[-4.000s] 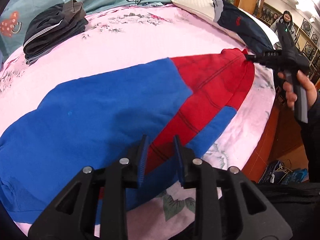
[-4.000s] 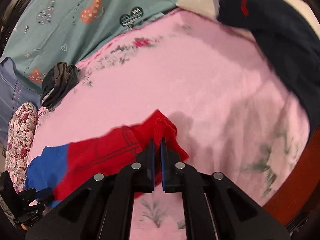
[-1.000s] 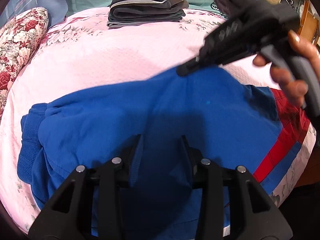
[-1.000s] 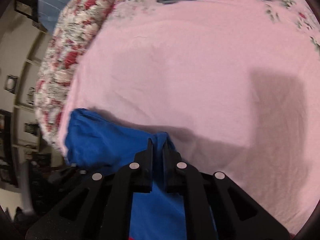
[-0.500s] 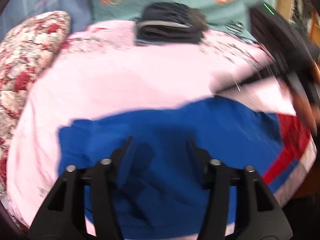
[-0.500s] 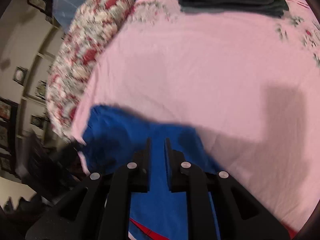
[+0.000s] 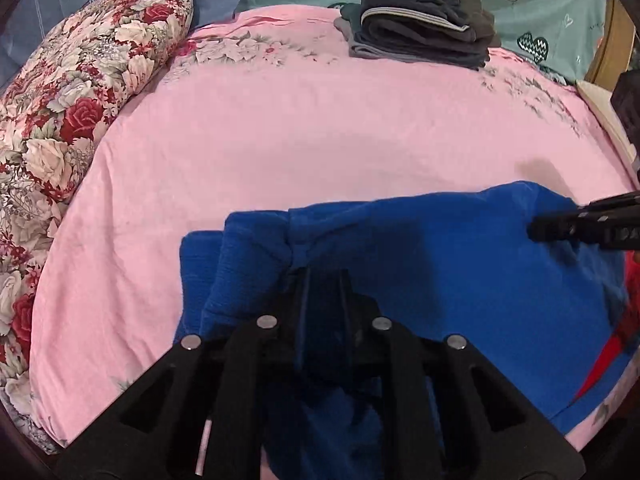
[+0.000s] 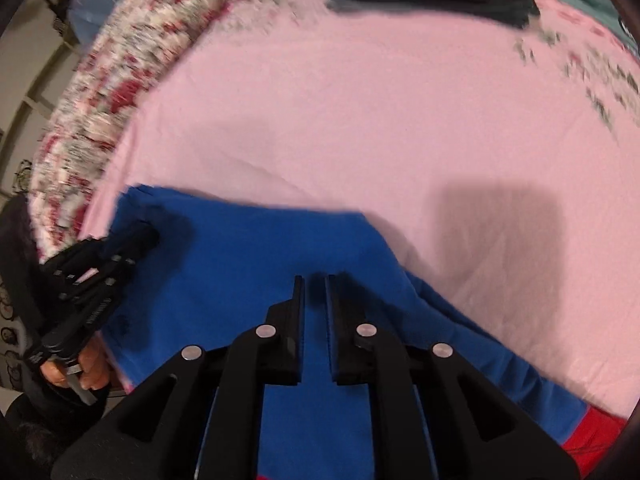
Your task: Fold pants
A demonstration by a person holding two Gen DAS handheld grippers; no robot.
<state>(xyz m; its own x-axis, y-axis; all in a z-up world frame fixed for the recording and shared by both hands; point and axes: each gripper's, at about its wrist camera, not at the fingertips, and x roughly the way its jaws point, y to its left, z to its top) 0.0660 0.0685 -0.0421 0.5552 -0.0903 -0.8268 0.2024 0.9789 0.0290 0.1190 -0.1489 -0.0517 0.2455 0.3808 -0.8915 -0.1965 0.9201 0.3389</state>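
Blue pants [image 7: 440, 264] with a red part [image 7: 624, 340] lie folded over on the pink bedsheet [image 7: 320, 132]. My left gripper [image 7: 324, 274] points down at the left end, where the waistband is. Its jaws are closing, and blue cloth puckers up between the fingertips. In the right wrist view the same gripper [image 8: 148, 236] sits at the left edge of the pants [image 8: 240, 264], held by a hand [image 8: 88, 368]. My right gripper [image 8: 314, 278] hovers over the blue cloth, its jaws closing to a thin slit with nothing pinched. Its tip [image 7: 534, 232] shows at the right.
A floral pillow [image 7: 80, 92] lies along the left side of the bed. A stack of dark folded clothes [image 7: 420, 24] sits at the far edge against a teal quilt [image 7: 540, 8]. Bare pink sheet stretches between the pants and that stack.
My left gripper stood open over the blue cloth and has now closed on the bunched fold at its left end. The right gripper has drawn back, leaving the folded edge lying beyond its tips.
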